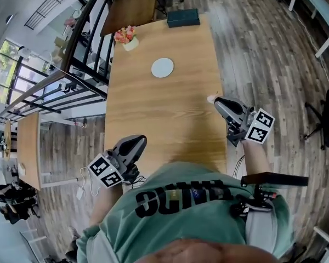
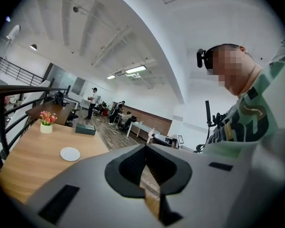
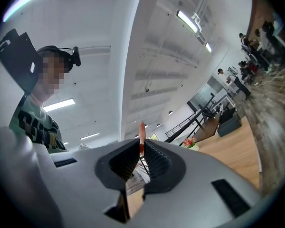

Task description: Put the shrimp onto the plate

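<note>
While I am watching from the head camera, my right gripper (image 1: 217, 101) is pinching the shrimp (image 3: 141, 131) between its narrowly parted jaws, a thin pink end poking out past the tips, by the right edge of the wooden table (image 1: 164, 119). My left gripper (image 1: 138, 140) is keeping its jaws pressed together on nothing at the table's near left corner. The white plate (image 1: 162, 67) is sitting farther up the table, well apart from both grippers.

Quick count from where I'm standing: one white plate (image 1: 162, 68), one shrimp (image 1: 210, 98), one flower pot (image 1: 126, 37), one dark box (image 1: 182, 17), and two grippers, the left gripper (image 1: 137, 141) and the right gripper (image 1: 217, 100).
</note>
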A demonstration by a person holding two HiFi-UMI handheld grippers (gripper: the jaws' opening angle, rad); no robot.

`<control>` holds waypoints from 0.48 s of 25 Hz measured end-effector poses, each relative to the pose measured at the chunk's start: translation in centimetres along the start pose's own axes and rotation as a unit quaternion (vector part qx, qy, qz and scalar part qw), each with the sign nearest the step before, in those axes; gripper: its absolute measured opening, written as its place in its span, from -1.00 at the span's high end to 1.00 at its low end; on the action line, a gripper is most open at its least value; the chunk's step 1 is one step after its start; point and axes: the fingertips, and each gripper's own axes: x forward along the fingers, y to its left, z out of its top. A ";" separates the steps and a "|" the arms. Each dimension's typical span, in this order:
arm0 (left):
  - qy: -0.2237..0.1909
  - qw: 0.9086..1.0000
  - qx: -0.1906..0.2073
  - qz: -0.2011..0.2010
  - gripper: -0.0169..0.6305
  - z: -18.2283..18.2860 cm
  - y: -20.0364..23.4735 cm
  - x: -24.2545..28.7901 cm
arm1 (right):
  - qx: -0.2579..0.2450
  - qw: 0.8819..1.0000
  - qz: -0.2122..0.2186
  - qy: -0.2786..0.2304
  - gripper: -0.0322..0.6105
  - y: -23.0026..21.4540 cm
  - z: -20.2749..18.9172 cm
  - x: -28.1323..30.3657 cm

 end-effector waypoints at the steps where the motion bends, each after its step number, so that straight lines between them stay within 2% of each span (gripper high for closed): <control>1: 0.000 1.000 -0.002 -0.012 0.93 -0.2 0.6 -0.2 | -0.006 1.000 -0.009 -0.001 0.79 0.4 -0.3 0.2; 5: -0.003 0.997 0.005 -0.070 0.93 -0.2 3.8 -2.6 | -0.036 0.998 -0.046 -0.006 0.79 2.7 -1.3 2.8; 8: -0.010 0.994 0.003 -0.109 0.93 -0.4 7.2 -6.1 | -0.045 0.995 -0.084 0.003 0.79 5.1 -3.7 6.7; 10: -0.012 0.992 -0.006 -0.129 0.93 -0.7 9.4 -8.8 | -0.038 0.994 -0.105 0.013 0.79 7.2 -6.0 9.4; 12: -0.018 0.989 0.005 -0.149 0.93 -0.5 11.5 -10.3 | -0.047 0.991 -0.116 0.039 0.79 8.7 -7.4 12.3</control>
